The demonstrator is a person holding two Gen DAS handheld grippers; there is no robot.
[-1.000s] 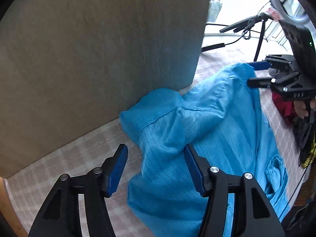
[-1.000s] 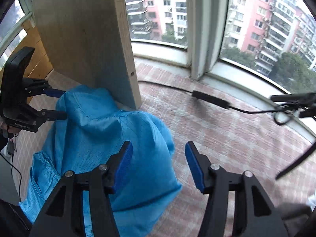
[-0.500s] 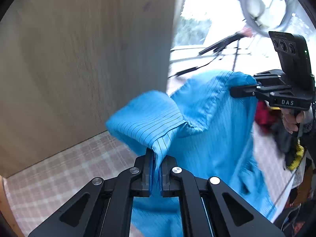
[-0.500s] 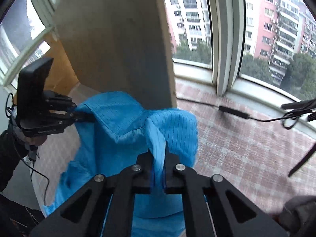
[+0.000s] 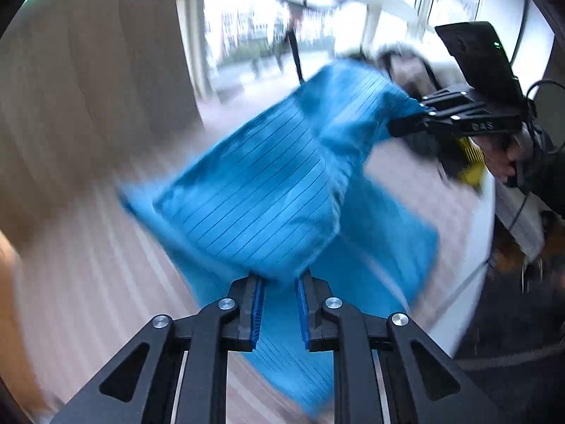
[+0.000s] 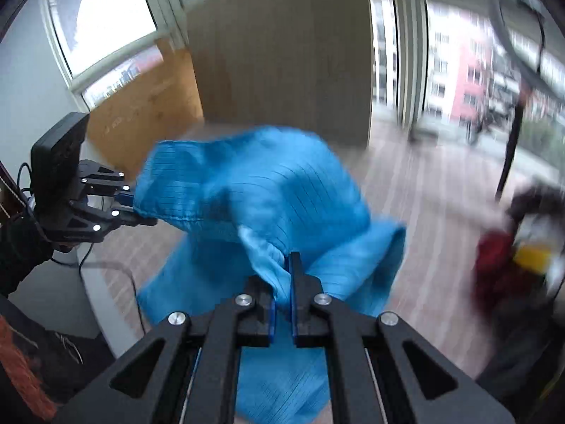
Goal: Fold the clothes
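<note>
Ahead of me: tall pale wood panel (image 6: 282,60) standing upright on checked pink-beige tablecloth (image 6: 434,190). Curved bay windows (image 6: 448,56) far right, daylight flat and grey; pink and white apartment blocks (image 6: 469,84) outside. Orange-brown board (image 6: 148,106) far left under smaller window (image 6: 113,10). All motion-blurred.

Blue garment (image 5: 268,190): thin woven cloth, matt, fine dark pinstripes. Left hand-held gripper (image 5: 280,304): matt black plastic, bright metal screw heads, ribbed blue pads (image 5: 259,312). Right hand-held gripper (image 6: 282,304): same build. Board (image 6: 282,60): pale wood grain, matt. Surface (image 6: 430,212): checked cloth cover.
</note>
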